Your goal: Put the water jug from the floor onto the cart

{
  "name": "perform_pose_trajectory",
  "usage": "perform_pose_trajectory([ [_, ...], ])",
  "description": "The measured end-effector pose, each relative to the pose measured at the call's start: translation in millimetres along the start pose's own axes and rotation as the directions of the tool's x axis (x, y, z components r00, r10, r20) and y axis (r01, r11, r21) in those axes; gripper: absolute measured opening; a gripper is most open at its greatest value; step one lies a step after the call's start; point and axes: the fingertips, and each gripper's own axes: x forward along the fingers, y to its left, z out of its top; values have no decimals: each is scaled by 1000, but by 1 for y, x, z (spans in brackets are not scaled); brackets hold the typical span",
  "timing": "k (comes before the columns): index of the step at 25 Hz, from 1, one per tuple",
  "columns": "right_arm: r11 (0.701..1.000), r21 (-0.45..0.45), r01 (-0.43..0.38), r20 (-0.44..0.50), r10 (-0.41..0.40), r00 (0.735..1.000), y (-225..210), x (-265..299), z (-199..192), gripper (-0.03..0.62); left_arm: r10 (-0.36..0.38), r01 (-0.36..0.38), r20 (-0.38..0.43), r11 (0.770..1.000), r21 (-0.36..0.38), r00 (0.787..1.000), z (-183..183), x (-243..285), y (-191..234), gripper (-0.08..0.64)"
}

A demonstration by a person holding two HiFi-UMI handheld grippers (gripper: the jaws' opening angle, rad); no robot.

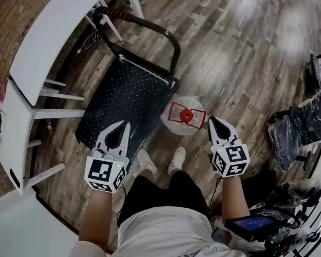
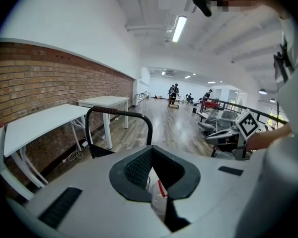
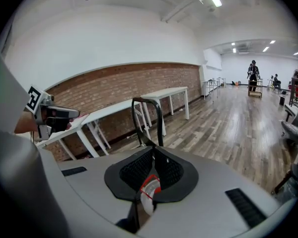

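The water jug [image 1: 183,115], clear with a red cap and red handle, stands on the wood floor by the near right corner of the black cart [image 1: 123,98]. The cart's curved push handle [image 1: 150,28] rises at its far end. My left gripper [image 1: 125,123] hovers over the cart's near edge, left of the jug, jaws shut and empty. My right gripper [image 1: 210,119] hangs just right of the jug, also shut and empty. In each gripper view the jug [image 2: 159,192] [image 3: 148,190] shows low down through the gap behind the closed jaws, with the cart handle [image 2: 119,112] [image 3: 148,103] beyond.
White tables [image 1: 48,31] stand along the brick wall left of the cart. The person's shoes [image 1: 176,159] are just behind the jug. Plastic-wrapped chairs [image 1: 302,127] crowd the right side, and a lit tablet [image 1: 251,224] sits at the lower right. Open wood floor stretches beyond the cart.
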Motion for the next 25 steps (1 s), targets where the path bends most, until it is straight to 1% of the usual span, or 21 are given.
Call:
perform_pose_trajectory([
  [4, 999, -12, 30, -55, -30, 998, 0, 32, -29, 6, 2, -2, -27, 1000, -1, 1000, -20, 6, 25, 0],
  [6, 999, -15, 41, -69, -42, 997, -2, 45, -46, 23, 4, -4, -42, 1000, 1, 999, -30, 6, 29, 0],
  [8, 999, -13, 52, -85, -53, 995, -6, 60, -65, 81, 6, -6, -60, 1000, 1, 998, -41, 8, 32, 0],
  [12, 994, -36, 102, -118, -105, 987, -15, 87, -104, 119, 13, -15, -93, 1000, -19, 996, -71, 15, 35, 0],
  [16, 995, -51, 89, -164, -97, 982, -13, 115, -138, 182, 21, -26, -112, 998, -52, 994, -102, 21, 41, 0],
  [18, 995, -60, 78, -194, -88, 977, -11, 129, -154, 239, 27, -36, -128, 997, -65, 991, -119, 23, 47, 0],
  [20, 995, -72, 75, -231, -90, 969, -12, 140, -172, 281, 37, -48, -138, 996, -79, 990, -133, 24, 52, 0],
  [25, 990, -104, 90, -300, -118, 947, -21, 167, -208, 326, 66, -82, -151, 991, -103, 986, -152, 22, 66, 0],
])
